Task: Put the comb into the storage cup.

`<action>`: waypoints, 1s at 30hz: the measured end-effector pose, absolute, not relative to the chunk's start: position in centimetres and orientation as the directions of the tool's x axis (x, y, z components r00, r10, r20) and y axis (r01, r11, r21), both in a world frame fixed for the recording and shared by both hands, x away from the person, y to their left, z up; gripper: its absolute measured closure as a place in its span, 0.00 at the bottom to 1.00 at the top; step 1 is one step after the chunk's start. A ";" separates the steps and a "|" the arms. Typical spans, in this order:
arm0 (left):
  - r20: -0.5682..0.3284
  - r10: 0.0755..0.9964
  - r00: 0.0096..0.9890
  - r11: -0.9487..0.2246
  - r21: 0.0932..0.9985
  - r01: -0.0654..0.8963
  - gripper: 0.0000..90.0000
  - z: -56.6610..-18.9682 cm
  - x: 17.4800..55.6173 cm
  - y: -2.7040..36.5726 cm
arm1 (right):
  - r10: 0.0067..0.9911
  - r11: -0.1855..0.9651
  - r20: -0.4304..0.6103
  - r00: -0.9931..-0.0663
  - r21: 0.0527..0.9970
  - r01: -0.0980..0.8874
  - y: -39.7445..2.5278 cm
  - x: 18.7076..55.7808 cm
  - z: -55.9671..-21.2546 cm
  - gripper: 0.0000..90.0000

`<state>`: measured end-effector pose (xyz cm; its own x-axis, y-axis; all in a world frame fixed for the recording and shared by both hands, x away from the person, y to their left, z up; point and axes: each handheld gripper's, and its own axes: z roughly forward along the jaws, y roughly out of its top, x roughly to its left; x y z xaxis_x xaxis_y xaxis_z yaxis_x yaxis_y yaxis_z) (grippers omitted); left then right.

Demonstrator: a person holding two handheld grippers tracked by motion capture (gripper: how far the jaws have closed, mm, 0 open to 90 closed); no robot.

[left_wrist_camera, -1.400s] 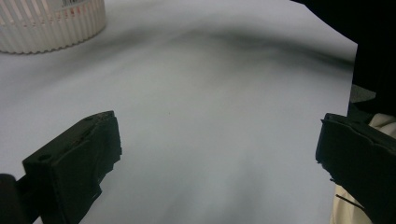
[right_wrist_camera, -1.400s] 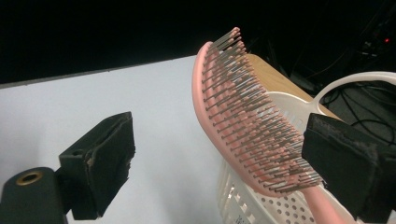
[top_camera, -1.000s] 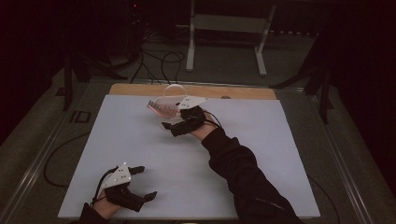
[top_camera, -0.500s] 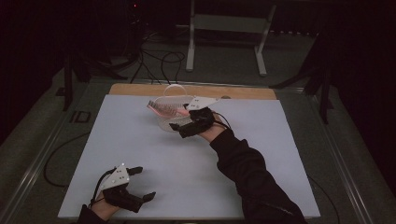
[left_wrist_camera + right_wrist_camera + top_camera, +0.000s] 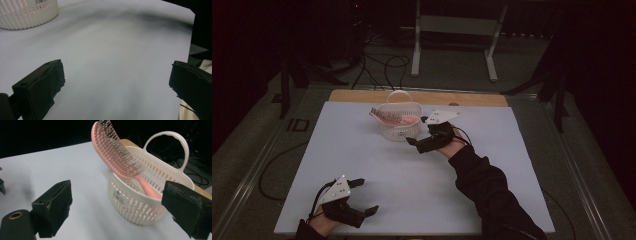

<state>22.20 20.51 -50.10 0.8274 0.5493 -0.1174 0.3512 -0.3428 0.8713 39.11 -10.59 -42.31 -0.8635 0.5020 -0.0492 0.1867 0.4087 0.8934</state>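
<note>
A white slatted basket (image 5: pixel 399 127) with an upright loop handle stands at the far middle of the white table. A pink hairbrush (image 5: pixel 388 118) lies tilted in it, handle down inside and bristle head sticking out over the left rim. My right gripper (image 5: pixel 417 131) stands open just right of the basket, apart from it, with nothing held. In the right gripper view the basket (image 5: pixel 140 205) and the hairbrush (image 5: pixel 117 152) sit between the wide-apart jaws. My left gripper (image 5: pixel 366 196) is open and empty near the front left edge.
The white table top (image 5: pixel 377 165) has bare room between the two grippers. In the left gripper view the basket (image 5: pixel 27 13) shows far off at the top left. A wooden strip (image 5: pixel 472 99) runs along the table's far edge, with cables and a metal stand beyond.
My right gripper has drawn back to the right and toward the person, uncovering the basket. The hairbrush stays in the basket. The left gripper has barely moved.
</note>
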 end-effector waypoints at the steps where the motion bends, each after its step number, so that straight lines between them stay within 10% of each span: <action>1: -0.114 0.550 0.827 -0.345 0.871 0.349 0.00 -50.1 22.2 20.5 | 0.501 0.407 -0.046 -0.864 0.894 0.189 -11.2 38.9 -42.5 0.11; 30: -0.108 0.554 0.825 -0.346 0.872 0.347 0.00 -50.0 22.2 20.7 | 0.513 0.405 0.048 -0.857 0.867 0.291 -17.0 34.8 -48.1 0.11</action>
